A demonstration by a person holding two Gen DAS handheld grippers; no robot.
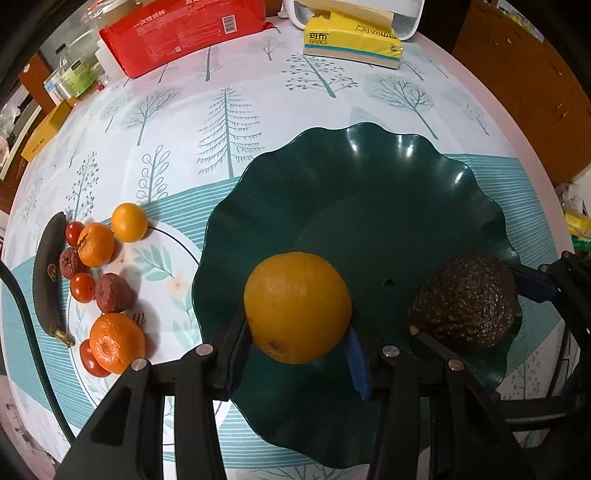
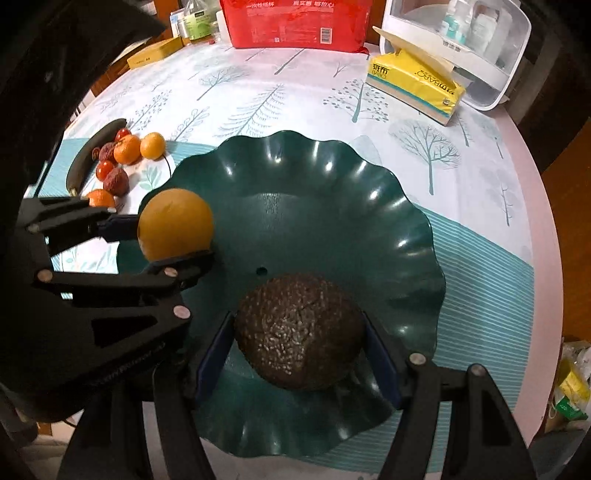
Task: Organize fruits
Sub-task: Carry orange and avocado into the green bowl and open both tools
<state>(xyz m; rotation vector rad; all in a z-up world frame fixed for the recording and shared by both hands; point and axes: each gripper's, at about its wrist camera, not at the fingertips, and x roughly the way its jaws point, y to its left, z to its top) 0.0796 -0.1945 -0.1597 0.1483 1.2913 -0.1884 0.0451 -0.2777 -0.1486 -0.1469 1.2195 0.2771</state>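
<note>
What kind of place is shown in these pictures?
Probably a home dining room: a round table with a tree-printed tablecloth, a yellow tissue pack, and a red pack of paper cups at its far edge.

Round table in tree-print cloth carries green bowl, fruit pile, tissue pack

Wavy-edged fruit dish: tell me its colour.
Dark green and glossy, with a scalloped rim; clearest in the right wrist view.
</note>
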